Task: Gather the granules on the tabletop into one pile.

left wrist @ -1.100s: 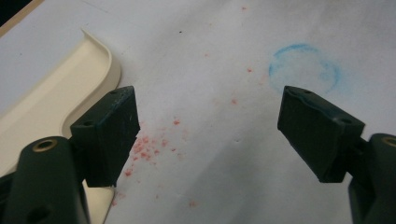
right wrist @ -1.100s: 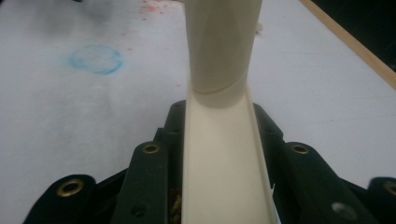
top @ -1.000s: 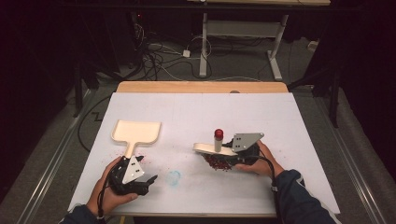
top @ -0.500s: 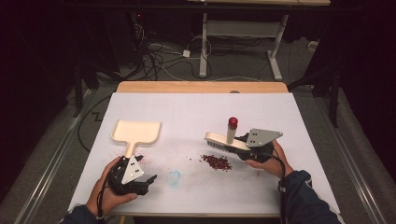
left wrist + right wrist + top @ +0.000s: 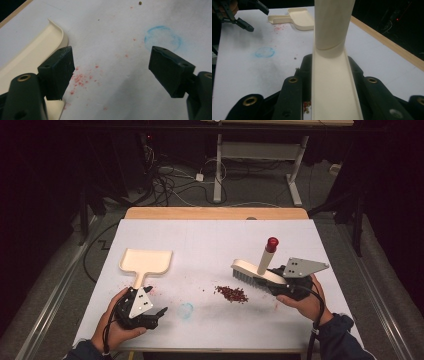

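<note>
A brush [image 5: 252, 271] is seen in the high view, pinched by the right gripper [image 5: 280, 279] just right of a pile [image 5: 232, 293] of red-brown grains on the white table [image 5: 210, 240]; its bristles are held off the table, and its cream handle [image 5: 265, 257], tipped with a red cap [image 5: 272, 242], is tilted upward. In the right gripper view the bristles are hidden: the cream brush back [image 5: 332, 82] is seen clamped between the jaws, with the handle [image 5: 333, 22] blocking the middle of the scene. One dustpan [image 5: 145, 263] is laid left of the pile, well apart from it, with its handle toward the left gripper [image 5: 155, 317]. That gripper is held spread and empty on the table, left of the pile. In the left gripper view, the dustpan's [image 5: 30, 57] rim is shown beside one jaw, pink specks [image 5: 80, 78] are scattered between the jaws, and one faint blue ring [image 5: 163, 38] is marked beyond the other jaw. The ring [image 5: 185, 310] lies between the left gripper and the pile. Cables [image 5: 170, 180] are spread on the floor beyond the table.
</note>
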